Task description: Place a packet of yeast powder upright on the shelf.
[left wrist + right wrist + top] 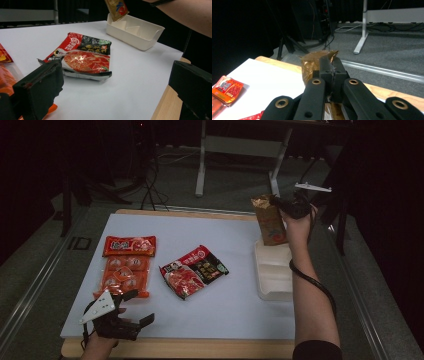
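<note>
My right gripper is shut on the top of a gold-brown snack packet, which hangs upright over the far end of a white divided tray. In the right gripper view the closed jaws pinch the packet's crumpled top. In the left gripper view the packet's lower end dips into the tray. Near the table's front left corner, my left gripper stands open and holds nothing, its jaws wide apart and aimed at a red and black noodle packet.
An orange packet of several wrapped snacks lies at the left of the white mat, the noodle packet in the middle. The wooden table edge runs along the front. White table legs stand on the floor beyond.
</note>
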Demonstrator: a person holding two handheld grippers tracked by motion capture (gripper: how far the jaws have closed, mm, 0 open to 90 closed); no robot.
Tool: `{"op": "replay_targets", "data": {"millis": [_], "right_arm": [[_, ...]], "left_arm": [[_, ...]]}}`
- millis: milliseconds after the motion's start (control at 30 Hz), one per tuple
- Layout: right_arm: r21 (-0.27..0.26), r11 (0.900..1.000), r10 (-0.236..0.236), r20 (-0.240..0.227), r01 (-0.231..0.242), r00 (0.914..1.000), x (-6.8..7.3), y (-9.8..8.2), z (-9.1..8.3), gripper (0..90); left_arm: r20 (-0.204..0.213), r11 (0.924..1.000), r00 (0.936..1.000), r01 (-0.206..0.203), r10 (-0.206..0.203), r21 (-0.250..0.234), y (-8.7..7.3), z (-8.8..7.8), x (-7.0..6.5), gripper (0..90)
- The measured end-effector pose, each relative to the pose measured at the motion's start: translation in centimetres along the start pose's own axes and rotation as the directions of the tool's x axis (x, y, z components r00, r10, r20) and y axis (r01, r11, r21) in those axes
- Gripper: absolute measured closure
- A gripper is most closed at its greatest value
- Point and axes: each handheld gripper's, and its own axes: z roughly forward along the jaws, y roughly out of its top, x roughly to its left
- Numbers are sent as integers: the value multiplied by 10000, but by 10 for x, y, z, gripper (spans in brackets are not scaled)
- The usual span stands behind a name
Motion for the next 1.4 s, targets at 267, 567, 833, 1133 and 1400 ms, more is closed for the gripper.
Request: {"op": "replay_targets", "data": {"millis": [267,567,833,1133,1400], "right_arm": [[-53,9989,459,-372,-462,9983,-5,-15,6,900],[-158,9942,1056,-533,-1066,9930,-18,-28,1,900],[-32,9903,1390,-170,-1391,9901,-32,-44,-3,899],[315,9945,968,828,-997,9919,-39,-53,-11,890],[579,9942,782,1867,-904,9793,-49,-56,-23,882]], "left_arm": [[7,10000,10000,14,-14,1,0,0,0,0],[7,10000,10000,-44,44,37,0,1,-1,0],[0,10000,10000,-62,62,47,0,1,-1,0],[28,9999,10000,-88,88,71,0,2,-1,0],[17,9999,9999,-107,107,92,0,2,-2,0]]}}
